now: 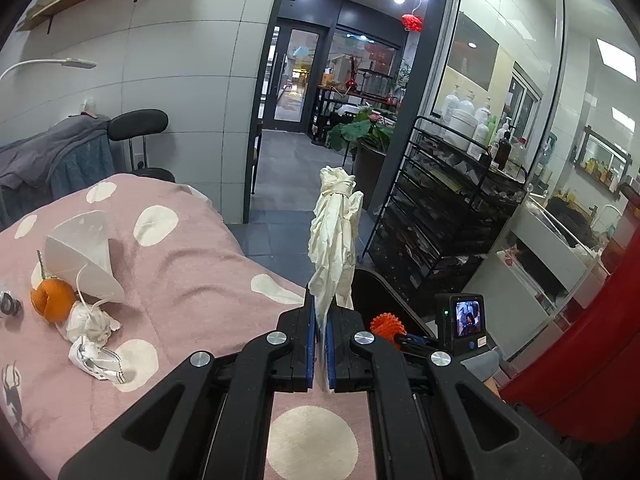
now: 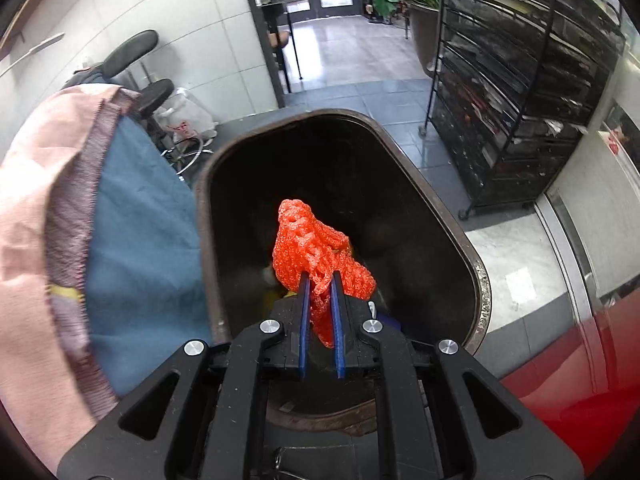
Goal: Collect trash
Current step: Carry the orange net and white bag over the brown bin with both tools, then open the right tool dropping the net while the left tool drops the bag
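My left gripper (image 1: 320, 312) is shut on a crumpled cream glove (image 1: 334, 236) and holds it upright above the edge of the pink spotted bed cover (image 1: 192, 280). On the cover to the left lie a white mask (image 1: 86, 256), an orange peel (image 1: 54, 300) and crumpled white tissues (image 1: 90, 322). My right gripper (image 2: 320, 280) is shut on an orange foam fruit net (image 2: 316, 248) and holds it over the open dark bin (image 2: 460, 240). The right gripper and its net also show in the left wrist view (image 1: 386, 326), over the bin's rim.
A black wire rack (image 1: 452, 208) stands right of the bin on the tiled floor. A black chair (image 1: 138, 128) with grey clothes is behind the bed. A red object (image 2: 580, 380) is at the right. A blue sheet (image 2: 140, 232) hangs beside the bin.
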A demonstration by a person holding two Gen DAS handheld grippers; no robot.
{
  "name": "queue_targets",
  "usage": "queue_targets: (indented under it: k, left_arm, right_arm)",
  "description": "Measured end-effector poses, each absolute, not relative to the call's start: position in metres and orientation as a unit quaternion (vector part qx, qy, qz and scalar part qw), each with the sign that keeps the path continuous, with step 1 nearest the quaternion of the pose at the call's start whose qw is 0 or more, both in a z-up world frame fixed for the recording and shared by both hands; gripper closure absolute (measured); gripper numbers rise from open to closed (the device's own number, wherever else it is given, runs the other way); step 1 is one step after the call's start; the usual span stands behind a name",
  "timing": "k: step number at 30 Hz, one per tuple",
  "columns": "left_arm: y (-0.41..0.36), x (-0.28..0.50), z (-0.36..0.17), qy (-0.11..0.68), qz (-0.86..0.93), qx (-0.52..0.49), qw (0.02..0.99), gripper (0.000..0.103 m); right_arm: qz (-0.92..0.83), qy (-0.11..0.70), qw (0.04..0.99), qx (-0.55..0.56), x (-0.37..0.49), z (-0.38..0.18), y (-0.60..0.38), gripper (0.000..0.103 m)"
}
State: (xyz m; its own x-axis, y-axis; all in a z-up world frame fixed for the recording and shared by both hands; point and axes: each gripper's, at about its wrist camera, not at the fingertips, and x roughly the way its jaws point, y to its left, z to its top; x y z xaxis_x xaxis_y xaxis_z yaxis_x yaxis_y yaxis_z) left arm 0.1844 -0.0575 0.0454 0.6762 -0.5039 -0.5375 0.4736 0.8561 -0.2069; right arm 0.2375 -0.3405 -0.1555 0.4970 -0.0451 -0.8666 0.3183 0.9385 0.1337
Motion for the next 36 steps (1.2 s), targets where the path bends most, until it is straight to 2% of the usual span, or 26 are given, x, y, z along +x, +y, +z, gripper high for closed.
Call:
queue_targets:
  k: [3,20,26,28,36]
  left_arm:
    - [-0.06,0.185,0.044,0.303,-0.27,-0.024,0.914,0.098]
    - [-0.109,0.199,0.04,0.318,-0.309,-0.016,0.896,0.098]
    - [-0.14,0.21,0.025,0.334,-0.317,0.009,0.888,0.098]
    - [-0.149,0.214,0.018,0.345,-0.322,0.014,0.881,0.098]
    - [-0.187,0.226,-0.008,0.385,-0.336,0.043,0.858,0.098]
  right_arm:
    - [-0.12,0.482,0.854,0.157,0.233,-0.16,-0.345,0.039]
    - [-0.101,0.46,0.868,0.161,0.19,-0.126,-0.33,0.033]
    - [-0.111,0.443,0.875,0.16,0.168,-0.111,-0.335,0.026]
    - [-0.117,0.442,0.874,0.163,0.161,-0.109,-0.338,0.018]
    - [-0.13,0.442,0.871,0.17,0.139,-0.106,-0.35,0.016]
